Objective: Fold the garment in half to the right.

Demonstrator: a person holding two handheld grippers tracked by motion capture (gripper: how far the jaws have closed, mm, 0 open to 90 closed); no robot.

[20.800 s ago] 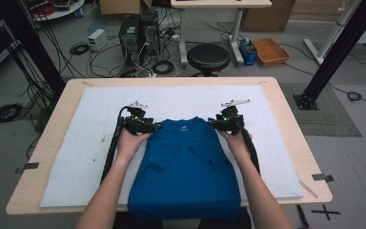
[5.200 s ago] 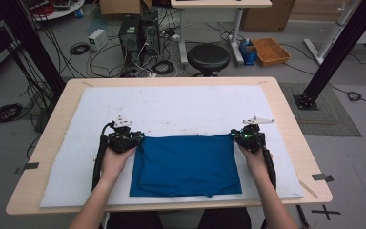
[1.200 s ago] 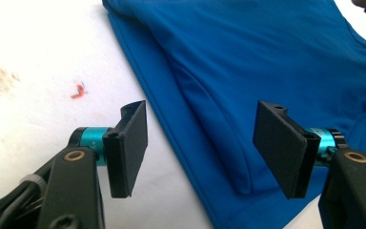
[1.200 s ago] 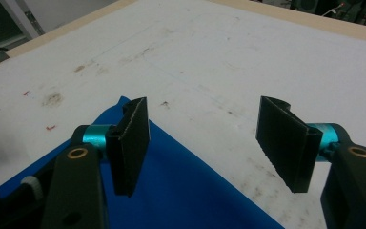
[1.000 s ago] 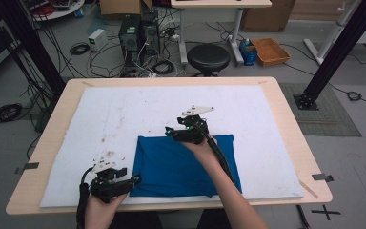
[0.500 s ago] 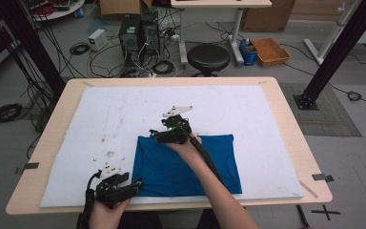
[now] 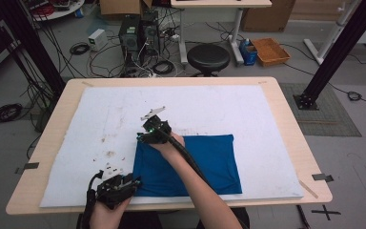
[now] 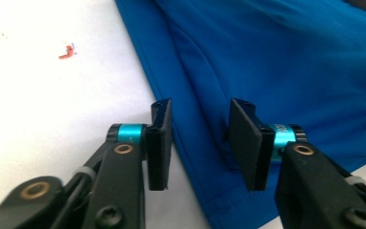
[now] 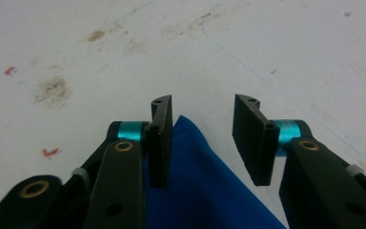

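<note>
Looking down from the high view, the right gripper sits at the far left corner of the folded blue cloth, with the forearm crossing the cloth behind it. The left gripper rests at the cloth's near left corner, on the white mat.

Along the left gripper view, the jaws stand apart and nothing is clamped; the cloth's hemmed edge runs between them, with bare mat off the left jaw.

Along the right gripper view, the jaws are parted too, gripping nothing; a cloth corner pokes up between them, close against the left jaw, with stained mat ahead.
</note>
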